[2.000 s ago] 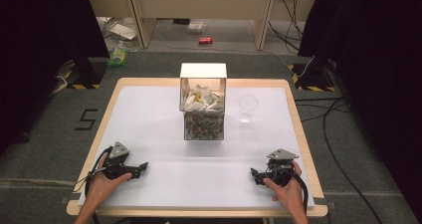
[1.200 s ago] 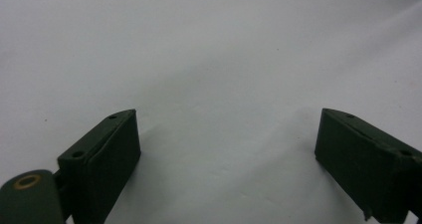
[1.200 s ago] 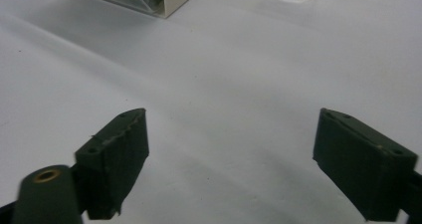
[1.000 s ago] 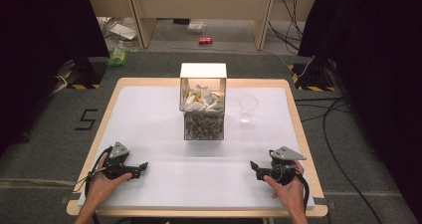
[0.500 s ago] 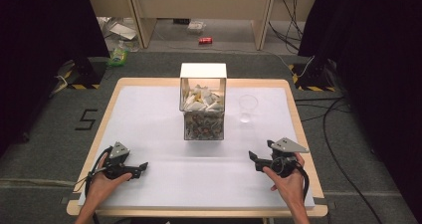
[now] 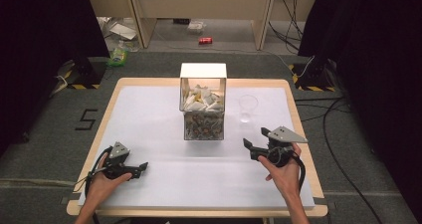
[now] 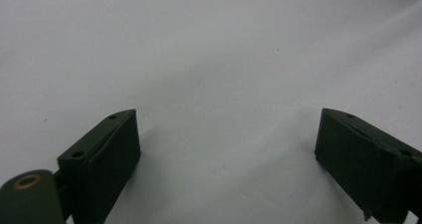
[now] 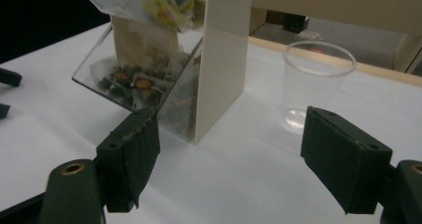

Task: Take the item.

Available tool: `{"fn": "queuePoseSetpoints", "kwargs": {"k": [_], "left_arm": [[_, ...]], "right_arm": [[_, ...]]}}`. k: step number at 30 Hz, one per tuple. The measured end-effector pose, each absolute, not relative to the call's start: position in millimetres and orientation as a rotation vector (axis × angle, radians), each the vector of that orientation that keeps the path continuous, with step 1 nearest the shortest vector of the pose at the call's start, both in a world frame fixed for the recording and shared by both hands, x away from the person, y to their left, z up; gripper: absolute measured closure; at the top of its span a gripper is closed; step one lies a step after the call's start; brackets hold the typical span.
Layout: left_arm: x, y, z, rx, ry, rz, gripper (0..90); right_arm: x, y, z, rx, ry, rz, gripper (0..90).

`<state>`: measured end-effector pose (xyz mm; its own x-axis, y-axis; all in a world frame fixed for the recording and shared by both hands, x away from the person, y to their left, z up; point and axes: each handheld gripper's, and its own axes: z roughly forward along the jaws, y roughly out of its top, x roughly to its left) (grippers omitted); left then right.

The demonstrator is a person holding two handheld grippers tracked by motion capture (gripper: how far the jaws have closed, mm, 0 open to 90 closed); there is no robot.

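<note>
Bright, even overhead light washes the white table [image 6: 164, 109] pale — the surroundings fall into near black. Both gripper views are soft and grainy, with faint shadows under the jaws.

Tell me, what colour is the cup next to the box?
The cup is clear, see-through plastic; the right gripper view shows it best.

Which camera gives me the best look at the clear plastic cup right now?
The right gripper view: the clear cup stands close and large there, upright and empty on the white table, right of the tea-bag dispenser. The high view gives the cup small and faint, beside the dispenser. The left gripper view looks at bare table surface.
</note>
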<state>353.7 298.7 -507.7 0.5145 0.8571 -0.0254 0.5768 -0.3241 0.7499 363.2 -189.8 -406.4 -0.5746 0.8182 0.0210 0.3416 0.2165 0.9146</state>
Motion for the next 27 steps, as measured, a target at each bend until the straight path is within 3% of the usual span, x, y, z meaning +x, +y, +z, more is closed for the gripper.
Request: {"fn": "queuePoseSetpoints", "kwargs": {"k": [27], "left_arm": [[353.7, 298.8, -507.7, 2.035, 1.167, 0.496, 9.7]], "right_arm": [[369.6, -153.0, -345.9, 0.95, 1.943, 1.462, 28.9]]}}
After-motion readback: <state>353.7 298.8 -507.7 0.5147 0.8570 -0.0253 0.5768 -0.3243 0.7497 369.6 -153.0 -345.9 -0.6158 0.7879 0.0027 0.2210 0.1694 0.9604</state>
